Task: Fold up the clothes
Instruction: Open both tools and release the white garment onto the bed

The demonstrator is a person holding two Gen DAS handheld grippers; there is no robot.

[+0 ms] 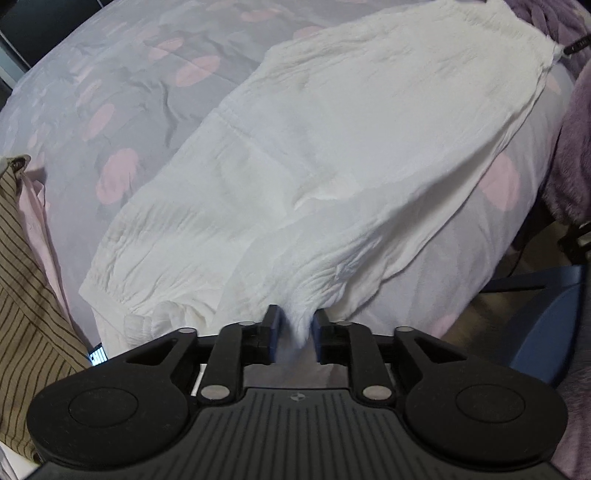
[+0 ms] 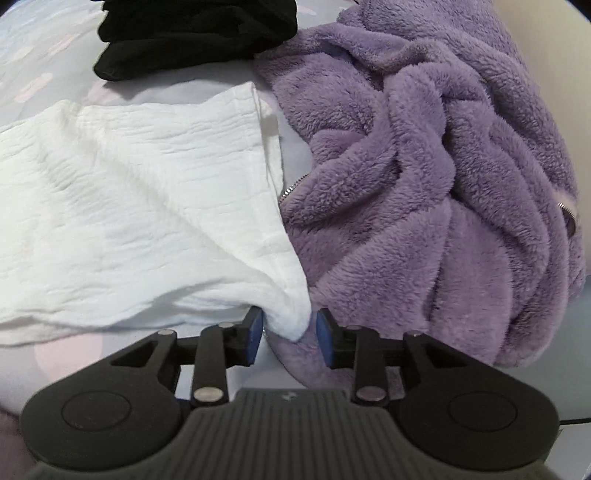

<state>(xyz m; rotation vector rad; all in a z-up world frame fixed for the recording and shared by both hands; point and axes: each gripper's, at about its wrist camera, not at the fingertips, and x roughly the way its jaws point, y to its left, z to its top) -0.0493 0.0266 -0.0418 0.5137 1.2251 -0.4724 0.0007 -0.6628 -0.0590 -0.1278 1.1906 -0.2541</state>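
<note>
- White garment (image 1: 332, 155): crinkled, thin cotton-like cloth, laid lengthwise across the bedspread (image 1: 122, 85); looks doubled over on itself, with one elasticated gathered end near the left gripper and a straight hemmed edge at the far end
- Cloth lies mostly flat; a diagonal ridge runs through the middle and small puckers sit at both near corners
- Left gripper (image 1: 295, 334): jaws parted, a tuft of the gathered end between the blue pads, which do not look pressed onto it
- Right gripper (image 2: 290, 334): jaws parted wider, a hem corner lying loose between the pads, not pinched
- Step, as judged: end of one fold, both corners set down and being let go
- Next move calls for: backing both grippers off without dragging the corners, then taking new grip points for the following fold; light fabric may shift if snagged
- Surroundings: purple fleece jacket (image 2: 424, 177) bunched just beside the hem, the corner overlapping its edge; black folded clothes (image 2: 192, 33) beyond; brown striped garment (image 1: 33, 288) at the left bed edge
</note>
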